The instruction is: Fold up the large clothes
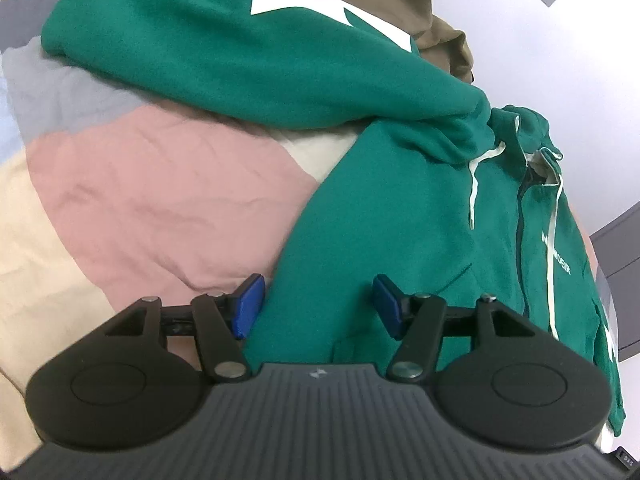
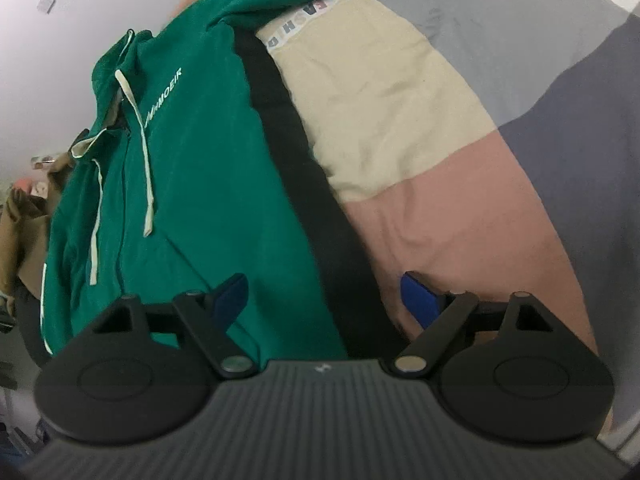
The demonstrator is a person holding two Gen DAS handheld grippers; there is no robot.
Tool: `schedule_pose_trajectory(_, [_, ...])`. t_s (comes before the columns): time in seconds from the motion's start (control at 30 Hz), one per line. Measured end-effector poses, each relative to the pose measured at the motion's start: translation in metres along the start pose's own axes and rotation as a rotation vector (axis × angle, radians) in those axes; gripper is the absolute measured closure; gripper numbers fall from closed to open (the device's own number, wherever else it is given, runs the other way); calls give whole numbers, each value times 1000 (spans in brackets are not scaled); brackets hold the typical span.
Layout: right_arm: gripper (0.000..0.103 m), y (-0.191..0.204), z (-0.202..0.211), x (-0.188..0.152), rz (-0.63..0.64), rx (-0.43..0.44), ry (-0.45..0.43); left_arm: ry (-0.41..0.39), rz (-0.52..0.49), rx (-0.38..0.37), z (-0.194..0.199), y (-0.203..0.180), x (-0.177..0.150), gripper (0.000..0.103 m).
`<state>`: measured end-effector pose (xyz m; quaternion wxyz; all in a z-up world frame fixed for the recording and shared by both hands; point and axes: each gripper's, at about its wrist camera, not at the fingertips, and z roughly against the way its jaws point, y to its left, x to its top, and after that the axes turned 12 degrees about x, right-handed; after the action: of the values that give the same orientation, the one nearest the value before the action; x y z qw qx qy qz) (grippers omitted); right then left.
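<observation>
Green hoodie (image 1: 400, 208) lies spread between both grippers' parted fingers (image 1: 250, 306) — ungripped.

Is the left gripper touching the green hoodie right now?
Cannot tell. In the left wrist view the open left gripper straddles the green hoodie's edge, but neither contact nor gap shows plainly.

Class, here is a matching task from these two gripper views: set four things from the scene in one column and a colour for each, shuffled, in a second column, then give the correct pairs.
Things:
1. hoodie
2. drawstring
3. finger pads
4. garment behind the hoodie

Colours:
A. blue
B. brown
C. green
D. cream white

Pairs: 1-C, 2-D, 3-A, 4-B.

The hoodie lies on a patchwork bedcover; both the left gripper and the right gripper are open at its lower edge.
</observation>
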<state>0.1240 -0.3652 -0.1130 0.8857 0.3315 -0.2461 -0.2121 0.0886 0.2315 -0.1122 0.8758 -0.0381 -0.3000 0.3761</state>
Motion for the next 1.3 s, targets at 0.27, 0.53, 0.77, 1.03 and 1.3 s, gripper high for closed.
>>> schedule_pose_trajectory(0.27, [13,16,-17,-8,74,181,113,6,28,-20,-11,2,1,36])
schedule_pose_trajectory(0.53, [54,38,-23,-25,265,88,126,45,2,-102,-8,-2,-9,36])
schedule_pose_trajectory(0.77, [91,59,3,-28,400,95,78,98,-56,-212,16,-10,-32,70])
schedule_pose_trajectory(1.03, [92,79,73,-18,517,129,22,104,-101,-369,67,-16,-36,86])
schedule_pose_trajectory(1.3, [92,91,134,-6,611,68,7,194,-189,-391,103,-22,-52,86])
